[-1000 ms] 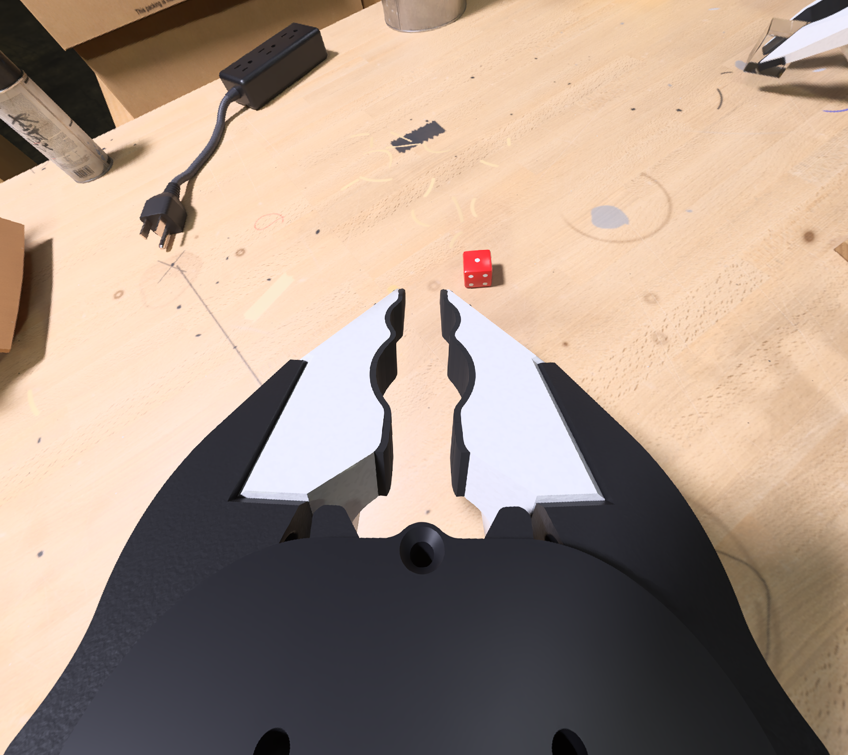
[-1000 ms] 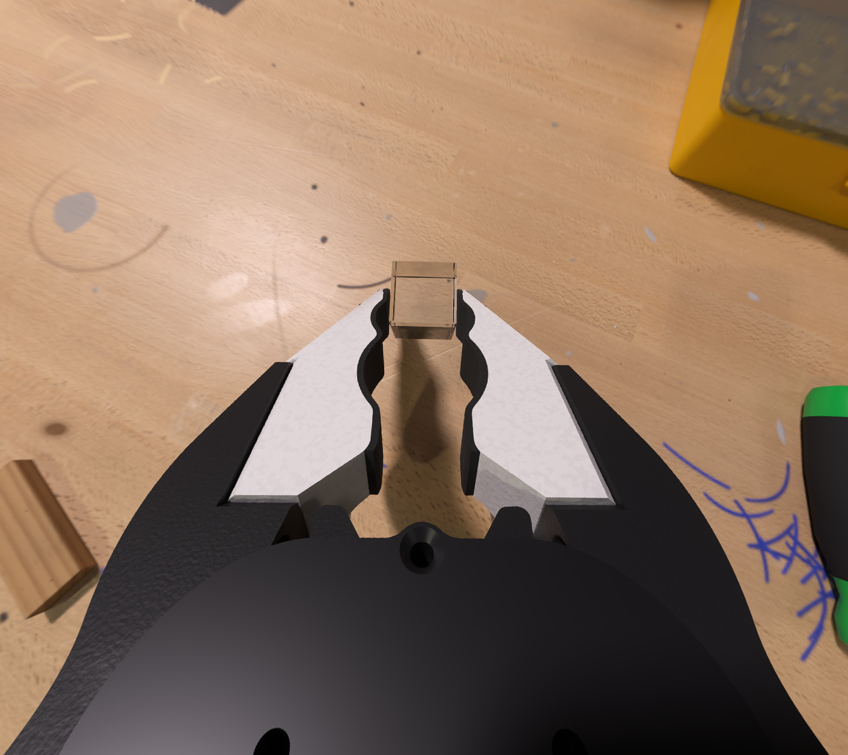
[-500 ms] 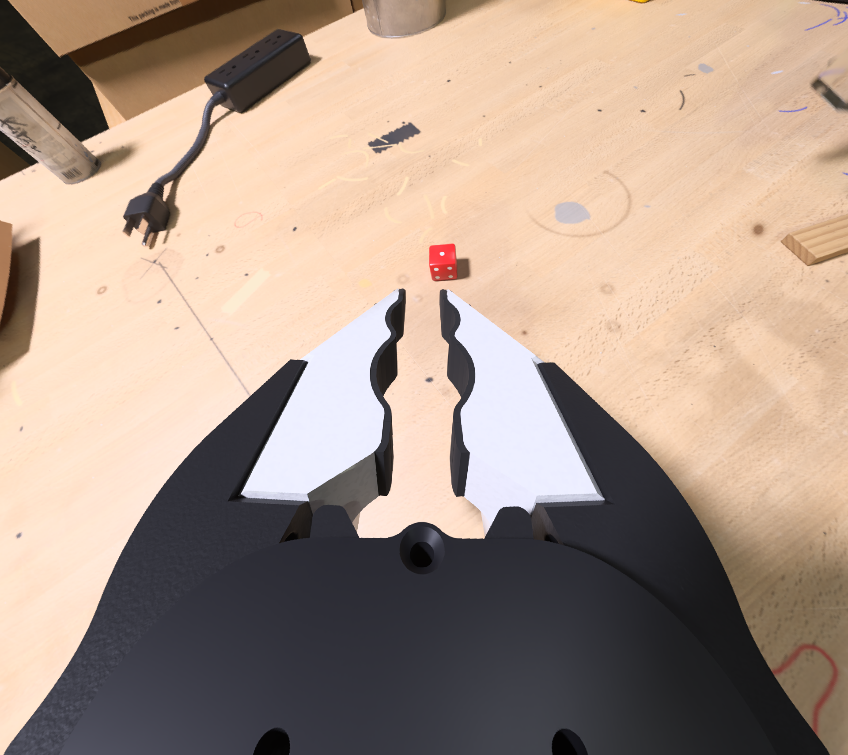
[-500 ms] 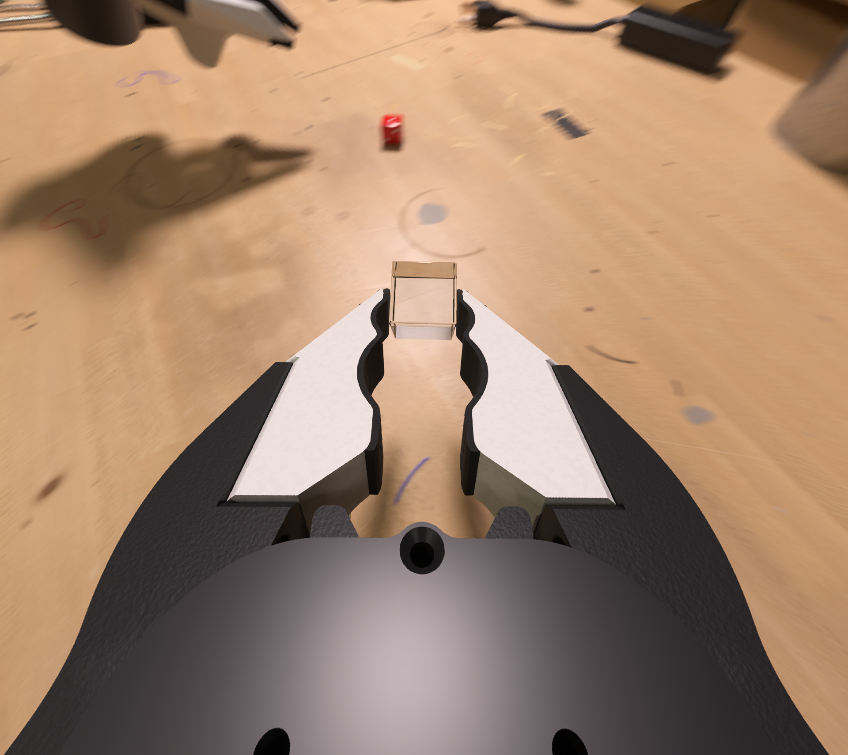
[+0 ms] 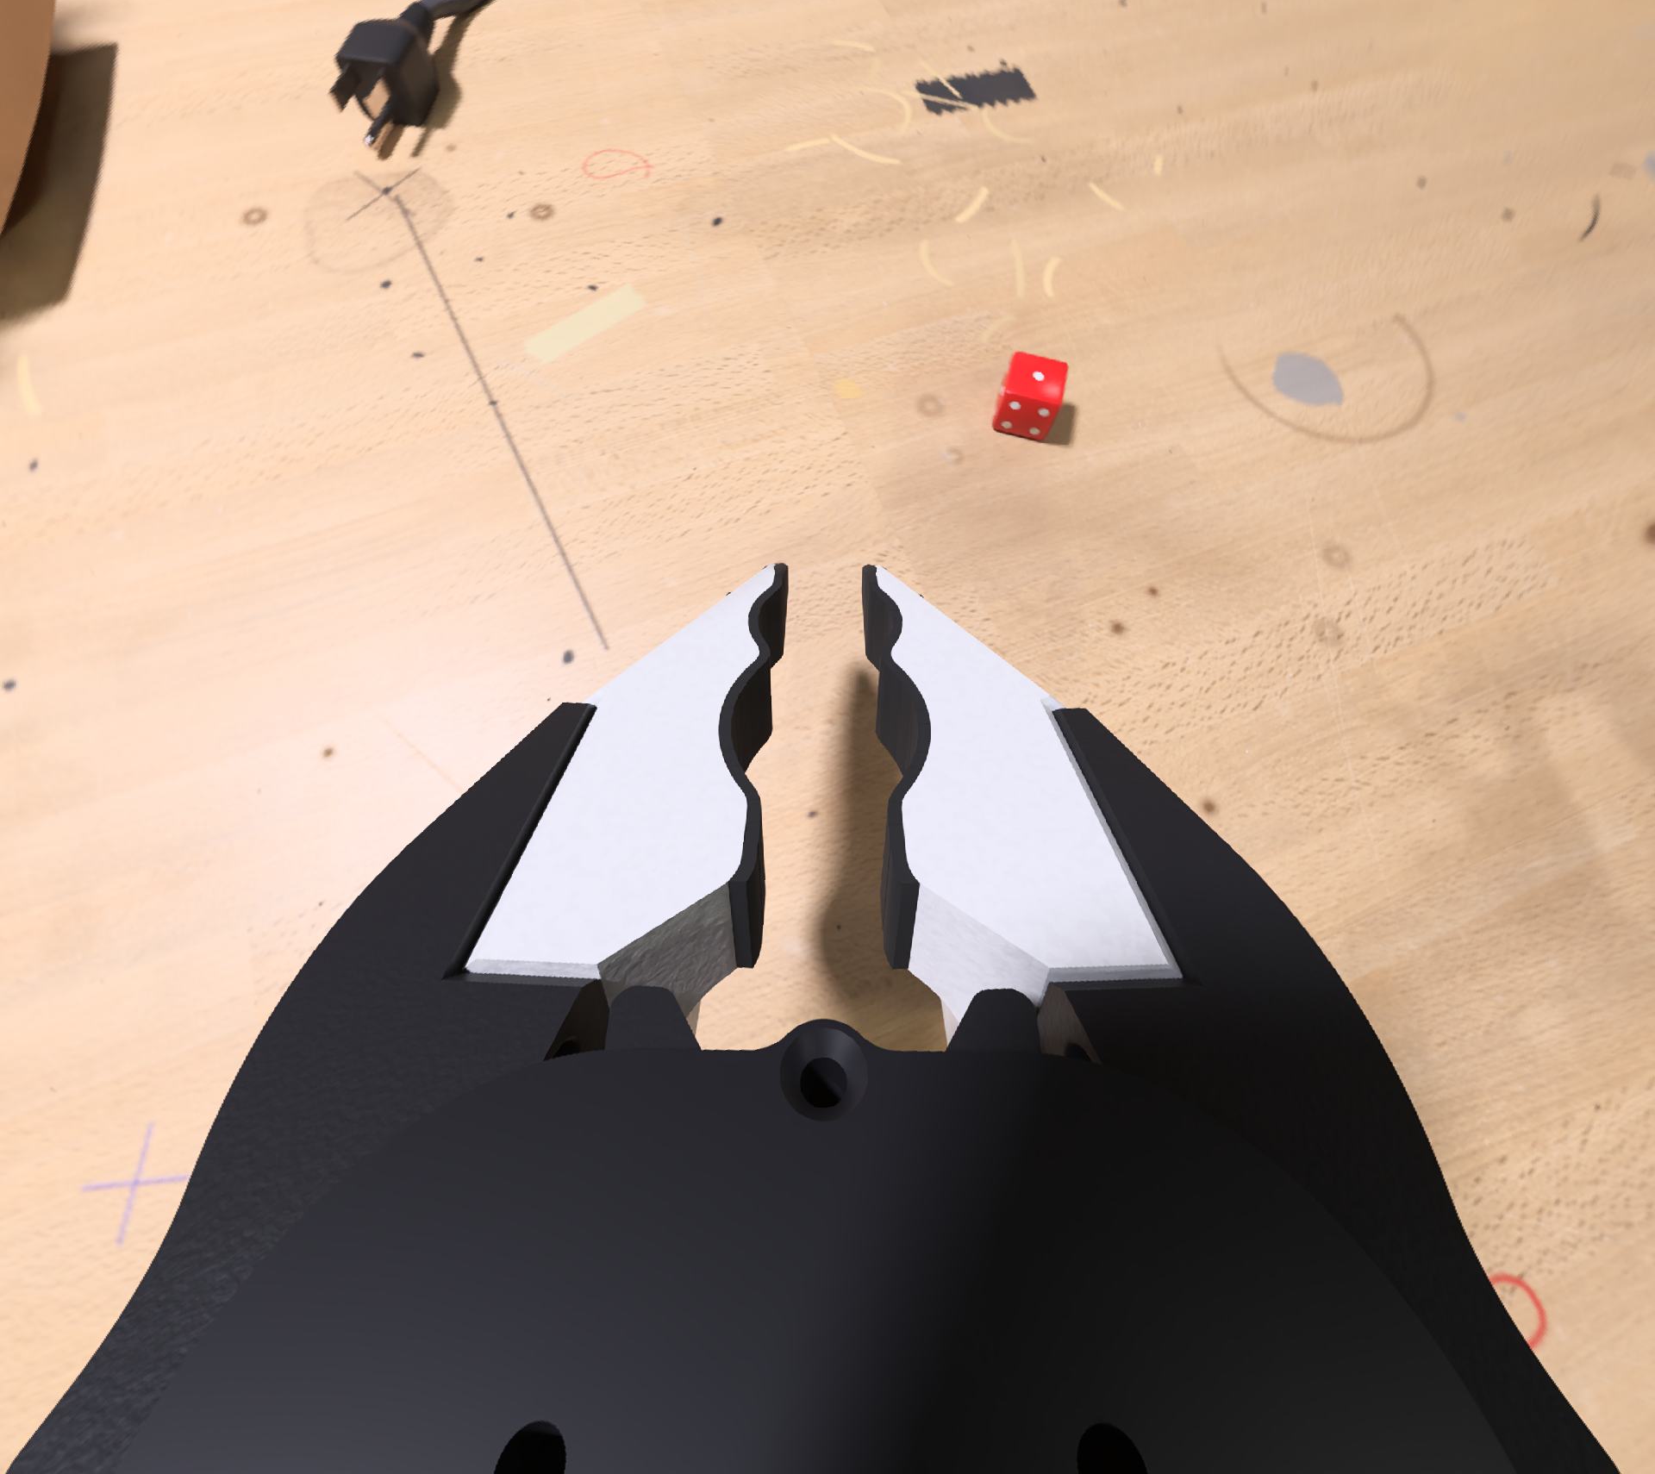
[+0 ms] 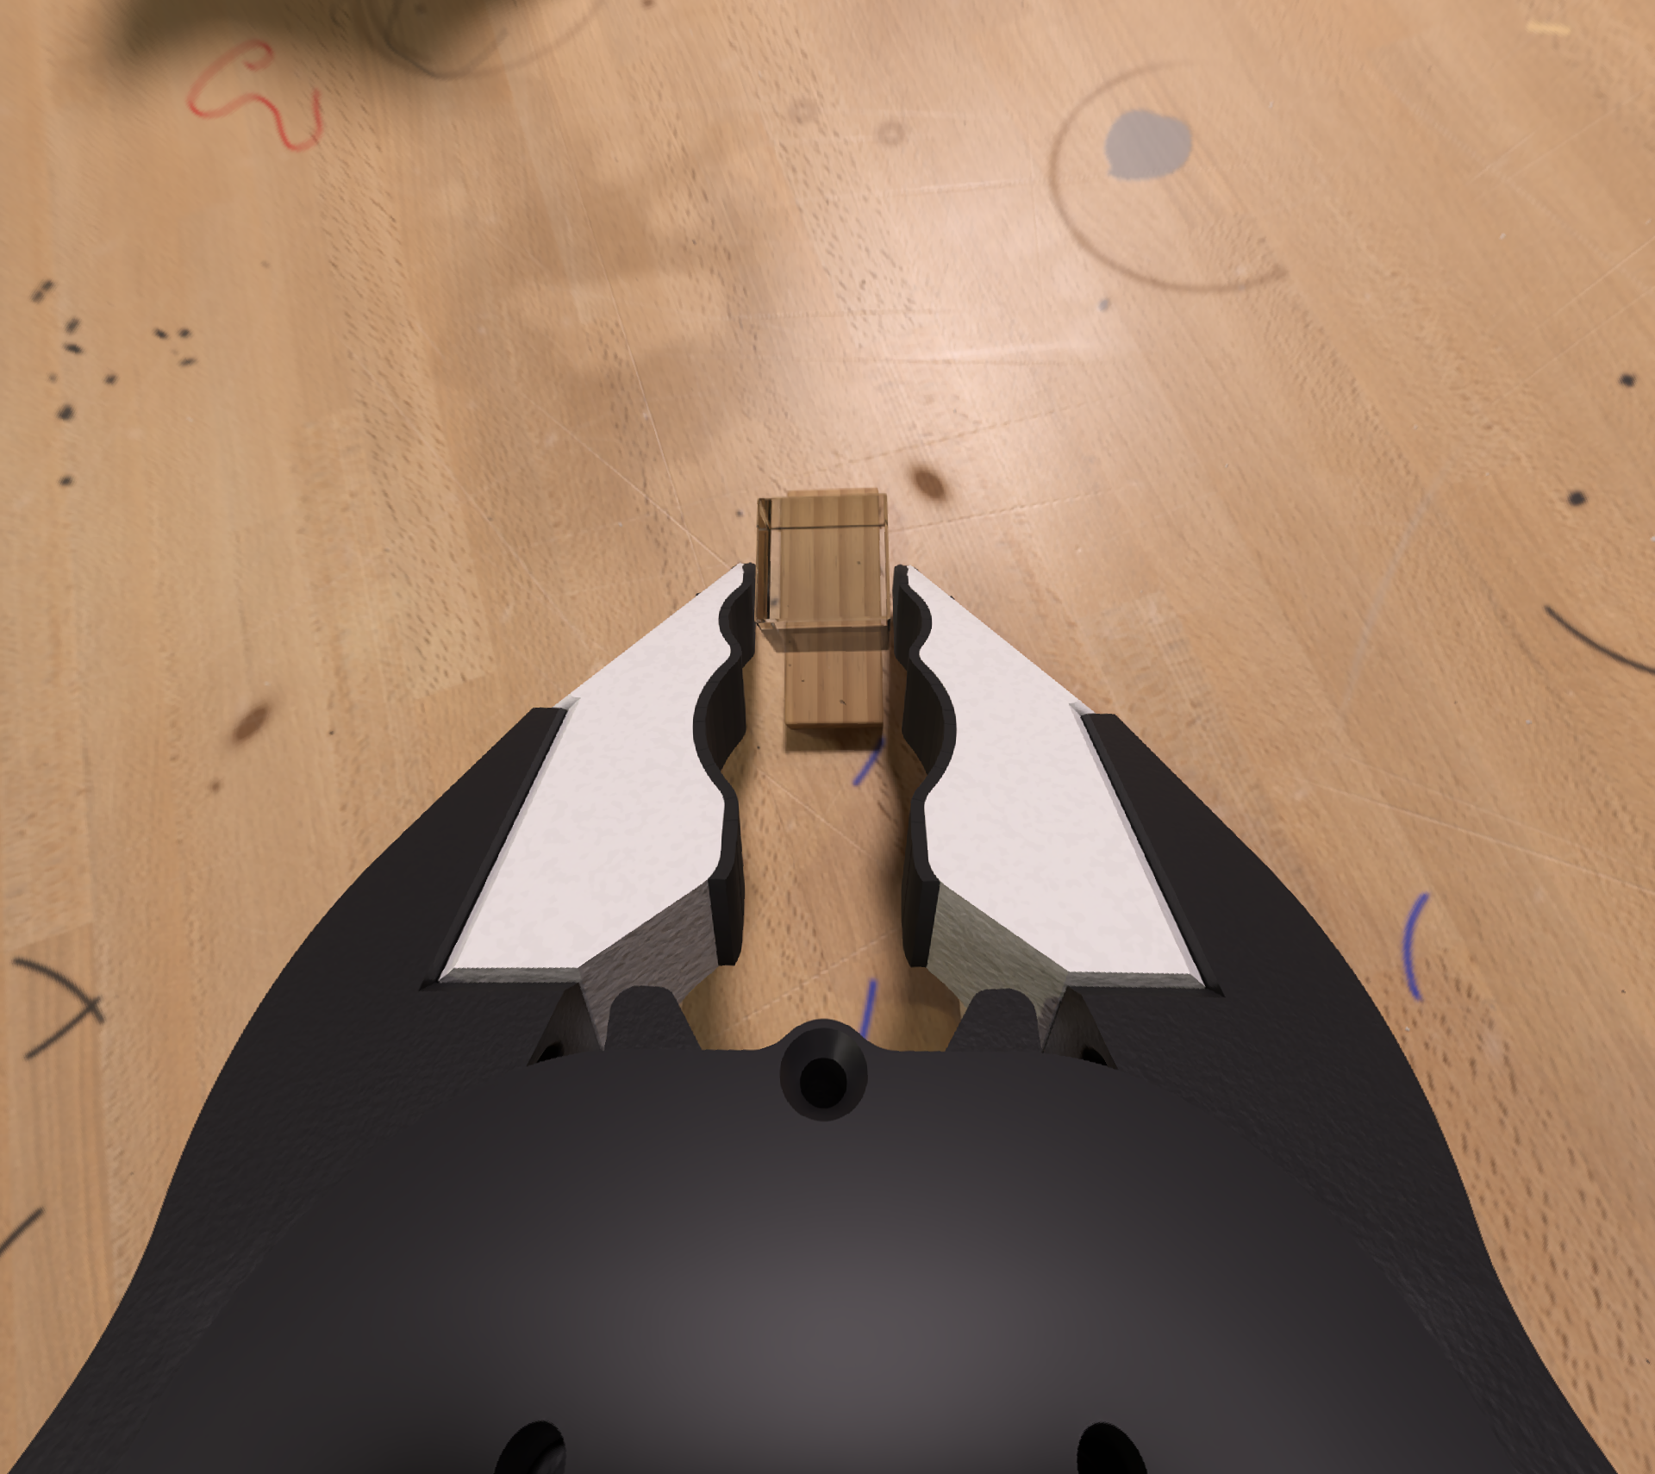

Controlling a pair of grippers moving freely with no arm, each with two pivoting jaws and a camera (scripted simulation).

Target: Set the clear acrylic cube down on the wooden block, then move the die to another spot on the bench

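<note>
Clear acrylic cube (image 6: 822, 562) is hanging over the wooden block (image 6: 833, 683), clamped in my right gripper (image 6: 822, 569); my left gripper (image 5: 824, 569) (slightly parted, empty) is hovering near the die (image 5: 1030, 397).

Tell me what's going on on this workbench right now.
The right gripper is clamped on a clear acrylic cube and holds it over a small wooden block on the bench; whether the cube touches the block yet is unclear. The left gripper holds nothing, its fingers a narrow gap apart. The red die sits untouched ahead and to its right.
</note>
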